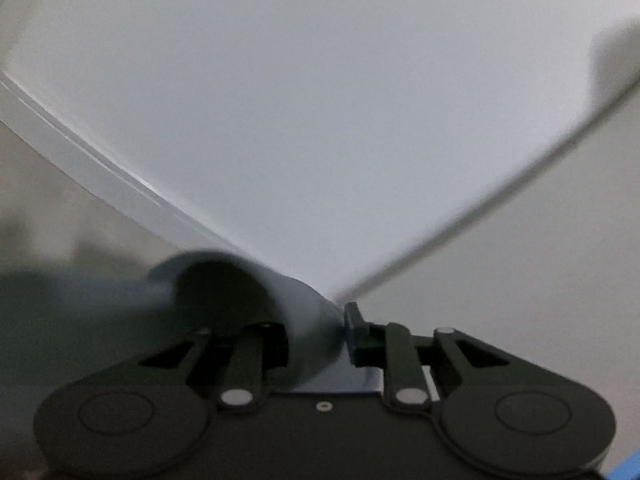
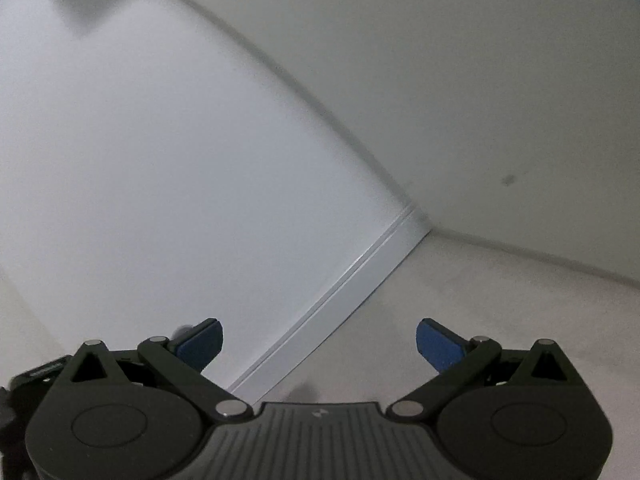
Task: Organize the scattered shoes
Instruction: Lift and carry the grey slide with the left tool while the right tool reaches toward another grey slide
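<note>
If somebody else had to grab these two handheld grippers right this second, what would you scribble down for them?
Left gripper: shut on a grey shoe, gripped at its opening and held up near the white wall. The picture is blurry.
Right gripper: open, empty, pointing at the room corner where the baseboard meets the floor.
Done: one shoe picked up.
Left: set that shoe in its place; the spot is not in view. No other shoes show, so look around for them.

Left gripper [image 1: 320,332] clamped on a blurred grey-blue shoe [image 1: 256,304], white wall [image 1: 320,120] behind, skirting board [image 1: 100,168] at left
</note>
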Demonstrator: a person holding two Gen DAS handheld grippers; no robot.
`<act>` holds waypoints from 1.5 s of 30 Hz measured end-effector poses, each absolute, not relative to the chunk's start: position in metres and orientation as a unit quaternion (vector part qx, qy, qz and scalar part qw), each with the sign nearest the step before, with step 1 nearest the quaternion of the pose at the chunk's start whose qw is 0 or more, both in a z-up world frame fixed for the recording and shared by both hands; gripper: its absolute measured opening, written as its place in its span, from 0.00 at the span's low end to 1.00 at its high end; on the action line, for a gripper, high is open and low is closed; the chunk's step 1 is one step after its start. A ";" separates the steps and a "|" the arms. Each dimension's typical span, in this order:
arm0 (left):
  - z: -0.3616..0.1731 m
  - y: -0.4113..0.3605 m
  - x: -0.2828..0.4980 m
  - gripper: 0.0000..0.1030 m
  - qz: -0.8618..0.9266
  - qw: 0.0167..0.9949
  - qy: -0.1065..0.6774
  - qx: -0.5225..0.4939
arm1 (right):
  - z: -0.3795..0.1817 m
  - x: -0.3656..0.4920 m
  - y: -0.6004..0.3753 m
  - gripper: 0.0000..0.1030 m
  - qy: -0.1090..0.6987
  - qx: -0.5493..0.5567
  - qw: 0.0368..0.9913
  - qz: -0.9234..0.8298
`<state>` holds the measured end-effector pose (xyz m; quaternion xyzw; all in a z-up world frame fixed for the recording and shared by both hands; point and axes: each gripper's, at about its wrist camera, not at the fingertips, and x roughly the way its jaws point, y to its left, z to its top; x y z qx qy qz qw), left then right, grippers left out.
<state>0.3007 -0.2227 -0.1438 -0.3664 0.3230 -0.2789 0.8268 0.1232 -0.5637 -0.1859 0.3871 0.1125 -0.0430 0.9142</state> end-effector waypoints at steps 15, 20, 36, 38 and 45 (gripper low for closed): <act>-0.260 -0.351 0.272 0.18 -0.225 0.832 0.424 -0.278 | -0.185 0.085 -0.607 0.99 0.090 0.400 0.900 -0.144; -0.267 -0.368 0.276 0.18 -0.212 0.820 0.420 -0.327 | -0.181 0.075 -0.607 0.99 0.088 0.398 0.902 -0.146; -0.176 -0.261 0.256 0.69 -0.284 0.865 0.346 -0.226 | -0.170 0.060 -0.585 1.00 0.110 0.386 0.909 -0.117; -0.158 -0.213 0.251 0.70 -0.262 0.881 0.324 -0.225 | -0.167 0.060 -0.575 1.00 0.119 0.368 0.916 -0.106; -0.144 0.024 0.290 0.71 0.015 0.914 0.298 -0.274 | -0.161 0.064 -0.539 1.00 0.158 0.316 0.933 -0.072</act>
